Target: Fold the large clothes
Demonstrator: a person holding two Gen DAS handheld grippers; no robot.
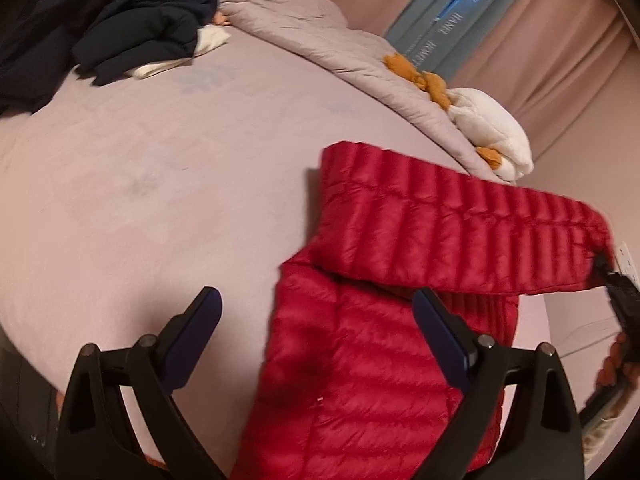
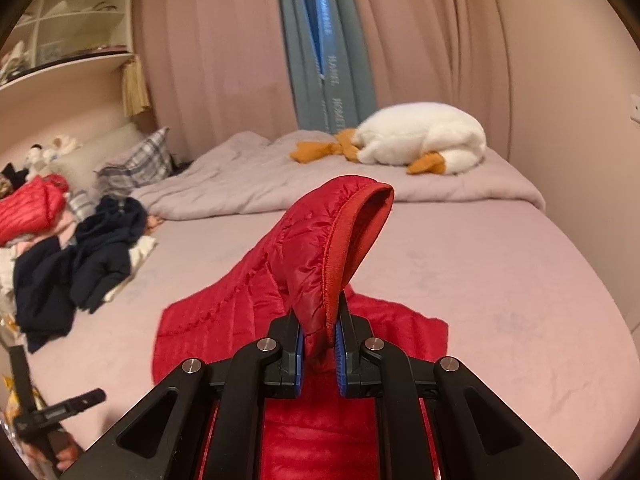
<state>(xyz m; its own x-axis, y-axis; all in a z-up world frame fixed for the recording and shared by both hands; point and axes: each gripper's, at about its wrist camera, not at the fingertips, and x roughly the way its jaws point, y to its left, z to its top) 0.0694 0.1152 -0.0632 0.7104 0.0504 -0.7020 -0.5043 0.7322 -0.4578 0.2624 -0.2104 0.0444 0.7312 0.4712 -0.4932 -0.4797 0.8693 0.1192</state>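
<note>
A red quilted down jacket [image 1: 360, 380] lies on the pink bed sheet [image 1: 160, 184]. One of its sleeves [image 1: 460, 232] is lifted off the body and stretched to the right. My right gripper [image 2: 320, 344] is shut on the cuff of that sleeve [image 2: 320, 248], which stands up between the blue pads. In the left wrist view it shows at the right edge as the right gripper [image 1: 618, 296], with a hand behind it. My left gripper [image 1: 318, 300] is open and holds nothing. It hovers over the jacket's left edge, its right finger above the red fabric.
A heap of dark navy clothes [image 2: 100, 256] lies at the far left of the bed, beside another red jacket [image 2: 32, 208]. A rumpled grey quilt [image 2: 248, 176] and a white plush goose [image 2: 420, 136] lie along the far side. Pink curtains [image 2: 440, 40] hang behind.
</note>
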